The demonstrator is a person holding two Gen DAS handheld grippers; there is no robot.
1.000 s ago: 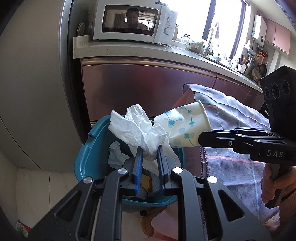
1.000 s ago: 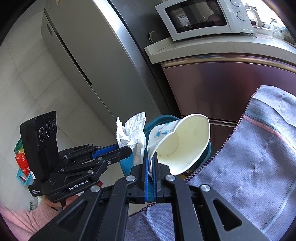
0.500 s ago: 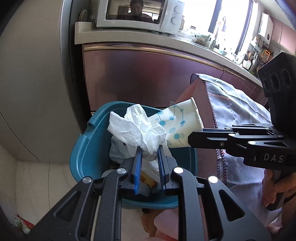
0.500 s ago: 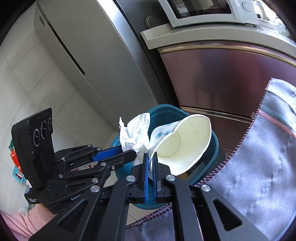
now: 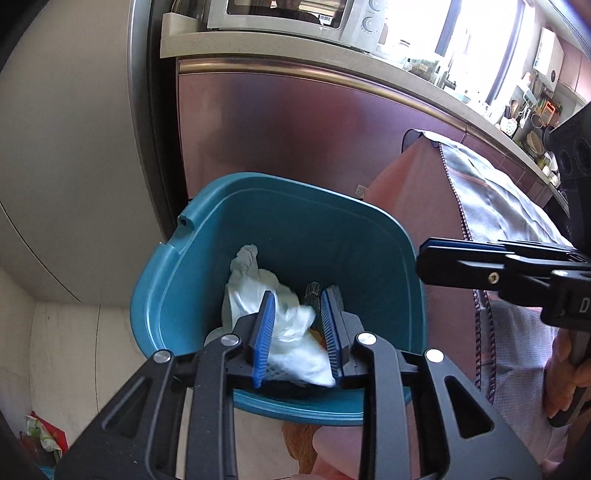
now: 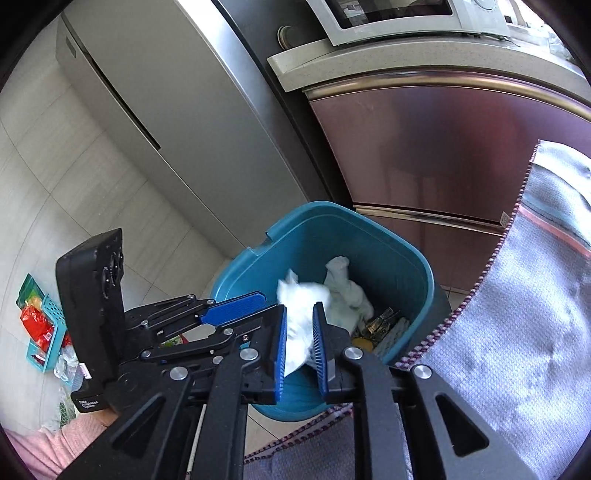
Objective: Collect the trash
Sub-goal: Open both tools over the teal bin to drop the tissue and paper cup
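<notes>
left gripper (image 5: pixel 299 332): fingers apart, nothing held | right gripper (image 6: pixel 300 345): fingers apart, nothing held | risk: teal bin (image 5: pixel 369 221) at frame centre could be tipped if its rim is clipped

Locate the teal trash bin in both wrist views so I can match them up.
Left wrist view: the teal trash bin fills the centre, just beyond the open left gripper.
Right wrist view: the bin sits centre-right, ahead of the open right gripper.
Shared landmark: the microwave on the counter above, at the top of each picture.
</notes>
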